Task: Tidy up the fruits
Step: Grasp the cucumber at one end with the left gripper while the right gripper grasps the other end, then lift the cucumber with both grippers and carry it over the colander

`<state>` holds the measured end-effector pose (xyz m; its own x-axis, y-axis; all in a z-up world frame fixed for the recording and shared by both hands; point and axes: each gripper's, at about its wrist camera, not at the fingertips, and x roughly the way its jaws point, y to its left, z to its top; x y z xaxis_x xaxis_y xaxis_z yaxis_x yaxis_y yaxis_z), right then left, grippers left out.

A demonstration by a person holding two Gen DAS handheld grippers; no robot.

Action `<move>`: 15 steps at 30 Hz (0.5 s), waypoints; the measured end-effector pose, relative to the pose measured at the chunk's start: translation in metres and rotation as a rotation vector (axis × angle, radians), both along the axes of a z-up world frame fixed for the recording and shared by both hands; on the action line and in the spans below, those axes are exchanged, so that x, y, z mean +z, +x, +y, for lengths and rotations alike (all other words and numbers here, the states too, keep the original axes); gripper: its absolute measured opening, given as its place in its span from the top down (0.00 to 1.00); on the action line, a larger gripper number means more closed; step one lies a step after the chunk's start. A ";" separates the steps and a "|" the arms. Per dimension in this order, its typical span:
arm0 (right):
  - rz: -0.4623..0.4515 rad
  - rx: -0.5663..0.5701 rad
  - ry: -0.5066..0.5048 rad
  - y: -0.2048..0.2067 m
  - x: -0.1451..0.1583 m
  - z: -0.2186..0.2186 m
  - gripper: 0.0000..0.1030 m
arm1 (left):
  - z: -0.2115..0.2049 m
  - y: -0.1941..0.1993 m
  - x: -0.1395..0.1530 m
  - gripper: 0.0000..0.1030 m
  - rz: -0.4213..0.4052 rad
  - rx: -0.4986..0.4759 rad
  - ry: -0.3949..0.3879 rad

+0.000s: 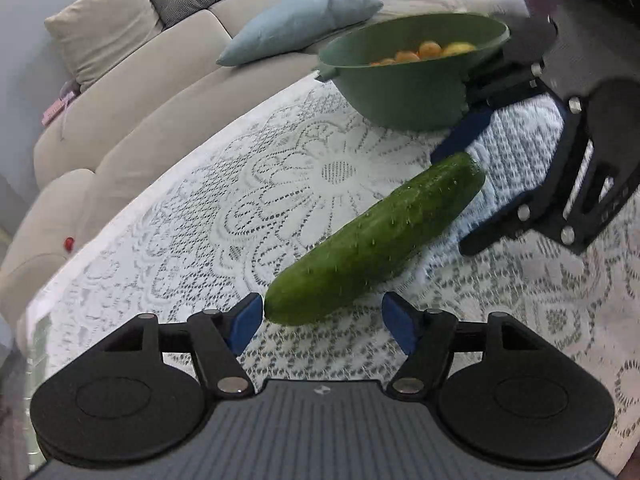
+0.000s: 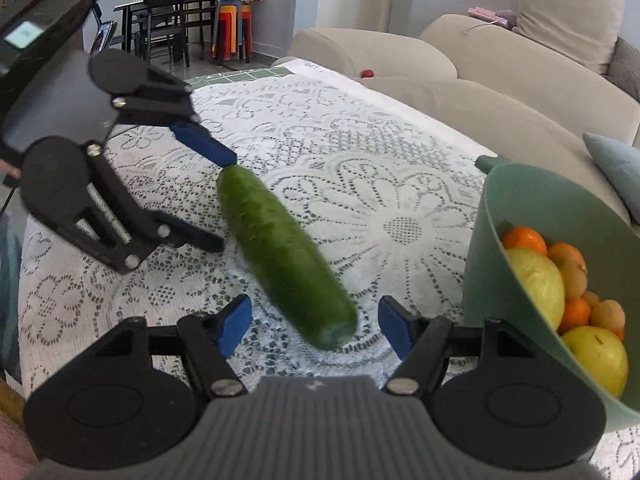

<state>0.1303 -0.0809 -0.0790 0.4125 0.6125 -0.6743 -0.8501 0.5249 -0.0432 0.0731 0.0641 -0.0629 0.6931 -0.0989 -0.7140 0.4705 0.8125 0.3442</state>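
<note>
A long green cucumber [image 1: 376,236] [image 2: 280,252] lies on the white lace tablecloth [image 1: 240,208], with one gripper at each end. My left gripper [image 1: 322,322] [image 2: 226,202] is open; the cucumber's near end lies between its blue fingertips, close against the left pad [image 1: 246,320]. My right gripper [image 2: 314,326] [image 1: 450,202] is open too, its pads on either side of the other end without pressing on it. A green bowl [image 1: 400,96] [image 2: 480,264] with oranges [image 2: 524,240] and yellow fruit [image 2: 538,284] stands just beyond the right gripper.
A beige sofa [image 1: 132,128] with a blue cushion [image 1: 300,20] and a beige cushion [image 2: 568,12] runs along the table's far edge. A small red thing [image 2: 367,73] lies on the sofa. A dining table with chairs and stools [image 2: 192,24] stands across the room.
</note>
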 end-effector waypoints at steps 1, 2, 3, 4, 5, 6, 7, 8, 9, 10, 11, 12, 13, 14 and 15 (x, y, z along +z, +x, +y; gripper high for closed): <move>0.002 0.002 -0.001 0.001 -0.001 0.001 0.37 | 0.004 0.003 0.000 0.21 0.006 0.007 -0.024; 0.003 0.004 0.003 0.001 -0.001 0.001 0.39 | 0.007 0.005 0.001 0.21 0.011 0.011 -0.043; 0.001 0.004 0.005 0.001 0.000 0.001 0.41 | 0.010 0.007 0.001 0.21 0.016 0.008 -0.062; -0.002 0.004 0.004 0.002 0.001 0.002 0.43 | 0.013 0.009 0.001 0.21 0.022 0.005 -0.081; -0.003 0.005 0.004 0.001 0.002 0.000 0.45 | 0.015 0.011 0.001 0.21 0.028 0.002 -0.095; -0.004 0.002 0.006 0.002 0.003 -0.001 0.45 | 0.016 0.012 0.002 0.21 0.037 -0.002 -0.105; -0.001 0.000 0.007 0.003 0.004 0.000 0.45 | 0.017 0.013 0.003 0.21 0.042 -0.005 -0.114; 0.003 -0.003 0.006 0.004 0.003 0.000 0.47 | 0.018 0.015 0.003 0.21 0.047 -0.005 -0.124; 0.009 -0.004 0.004 0.004 0.003 -0.002 0.48 | 0.019 0.016 0.003 0.21 0.054 -0.004 -0.135; 0.019 -0.004 0.001 0.005 0.003 -0.002 0.51 | 0.020 0.017 0.003 0.23 0.063 -0.007 -0.146; 0.030 -0.004 0.000 0.006 0.002 -0.003 0.52 | 0.020 0.018 0.003 0.23 0.068 -0.005 -0.156; 0.041 -0.006 0.006 0.007 0.002 -0.003 0.52 | 0.020 0.018 0.003 0.23 0.070 -0.003 -0.158; 0.053 -0.011 0.015 0.008 0.002 -0.004 0.53 | 0.018 0.017 0.004 0.24 0.069 0.000 -0.154; 0.061 -0.017 0.022 0.009 0.002 -0.005 0.55 | 0.017 0.017 0.004 0.25 0.068 0.003 -0.155; 0.063 -0.025 0.027 0.010 0.002 -0.005 0.55 | 0.016 0.017 0.004 0.26 0.066 0.011 -0.156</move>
